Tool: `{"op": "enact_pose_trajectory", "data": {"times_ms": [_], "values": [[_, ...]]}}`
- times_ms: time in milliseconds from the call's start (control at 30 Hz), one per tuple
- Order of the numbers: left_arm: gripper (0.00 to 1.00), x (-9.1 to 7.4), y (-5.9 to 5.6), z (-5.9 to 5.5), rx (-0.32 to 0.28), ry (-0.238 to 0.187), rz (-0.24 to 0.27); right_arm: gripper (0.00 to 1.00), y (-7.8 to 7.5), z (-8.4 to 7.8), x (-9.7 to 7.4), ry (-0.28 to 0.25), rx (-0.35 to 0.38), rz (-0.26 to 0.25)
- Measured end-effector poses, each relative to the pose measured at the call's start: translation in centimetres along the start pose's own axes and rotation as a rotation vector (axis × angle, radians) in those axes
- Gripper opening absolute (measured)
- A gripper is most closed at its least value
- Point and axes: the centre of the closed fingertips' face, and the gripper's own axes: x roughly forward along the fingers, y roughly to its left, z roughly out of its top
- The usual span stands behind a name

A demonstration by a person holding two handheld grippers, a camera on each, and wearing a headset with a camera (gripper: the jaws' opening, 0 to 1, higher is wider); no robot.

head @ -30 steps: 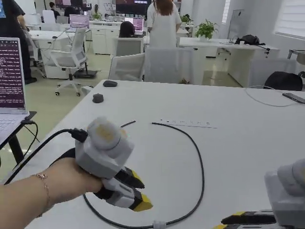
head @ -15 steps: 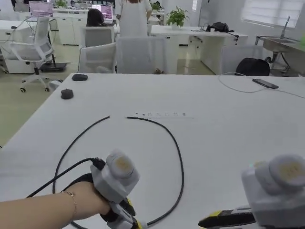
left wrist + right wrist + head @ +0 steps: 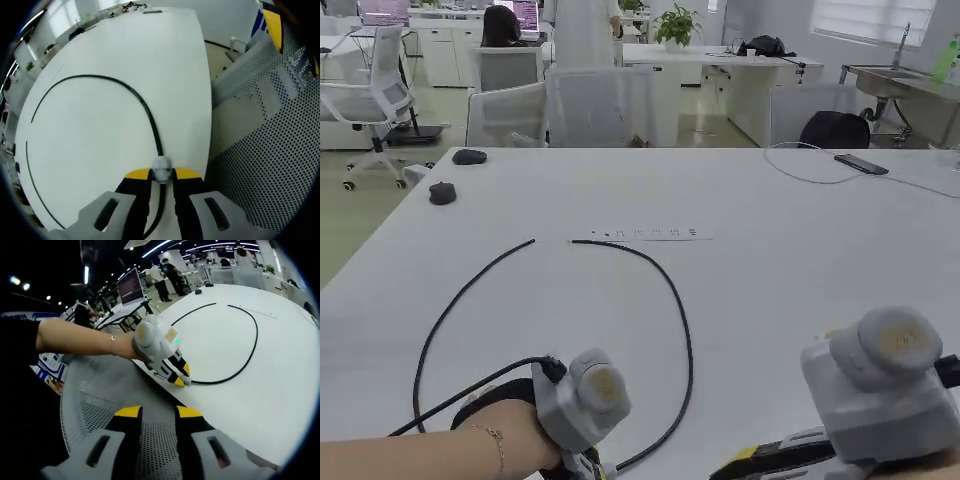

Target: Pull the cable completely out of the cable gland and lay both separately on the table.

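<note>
My left fingers (image 3: 136, 176) were closed on the pale cable gland (image 3: 161, 168) at the bottom centre of the left gripper view, with the black cable (image 3: 125, 90) arcing from it toward the upper left over the white table (image 3: 100, 150). In the right gripper view my right fingers (image 3: 128, 413) stood a narrow gap apart around nothing, above grey mesh (image 3: 100, 395) at the bottom, while my left gripper (image 3: 181, 379) at centre pinched the gland by the table edge. In the head view the cable looped across the middle, and my right gripper (image 3: 750, 462) sat lower right.
</note>
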Motion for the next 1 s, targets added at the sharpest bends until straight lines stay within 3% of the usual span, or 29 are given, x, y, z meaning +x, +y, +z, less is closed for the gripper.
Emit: {"op": "enact_pose_trajectory", "data": {"times_ms": [100, 167, 200, 267, 333, 467, 533, 600, 633, 700, 767, 867, 1000], "values": [[0.17, -1.0, -0.6, 0.2, -0.018, 0.000, -0.032, 0.29, -0.2, 0.3, 0.0, 0.061, -0.093, -0.006], [0.17, -3.0, -1.0, 0.8, -0.021, -0.011, -0.035, 0.29, -0.6, 0.8, 0.1, 0.096, -0.152, -0.005], [0.17, -4.1, -1.3, 1.5, 0.013, -0.032, -0.040, 0.28, -0.6, 0.9, 0.2, 0.101, -0.168, 0.001], [0.17, -6.0, -1.8, 2.2, 0.025, -0.048, -0.040, 0.27, -0.8, 1.7, 0.7, 0.118, -0.207, 0.024], [0.17, -7.9, -2.4, 3.1, 0.047, -0.087, -0.046, 0.27, -1.3, 2.3, 1.2, 0.163, -0.291, 0.034], [0.17, -11.0, -3.4, 4.1, 0.104, -0.131, -0.051, 0.28, -1.6, 4.0, 2.8, 0.222, -0.413, 0.073], [0.17, -12.4, -3.8, 4.3, 0.140, -0.148, -0.051, 0.28, -1.2, 4.6, 3.6, 0.256, -0.472, 0.124], [0.17, -13.3, -4.1, 4.2, 0.178, -0.154, -0.048, 0.29, -0.2, 4.6, 4.1, 0.313, -0.482, 0.208], [0.17, -13.9, -4.0, 4.2, 0.219, -0.157, -0.031, 0.29, 0.1, 4.6, 4.3, 0.335, -0.497, 0.242], [0.17, -14.7, -3.9, 3.9, 0.240, -0.154, -0.001, 0.28, 0.6, 4.5, 4.7, 0.386, -0.514, 0.293], [0.17, -15.2, -4.1, 3.7, 0.262, -0.162, -0.005, 0.27, 1.9, 4.8, 5.1, 0.384, -0.473, 0.378], [0.17, -15.5, -4.2, 3.6, 0.275, -0.166, -0.006, 0.27, 2.2, 5.1, 5.5, 0.398, -0.450, 0.428], [0.17, -15.4, -4.3, 3.5, 0.309, -0.175, -0.001, 0.23, 2.9, 5.7, 5.7, 0.387, -0.322, 0.523]]}}
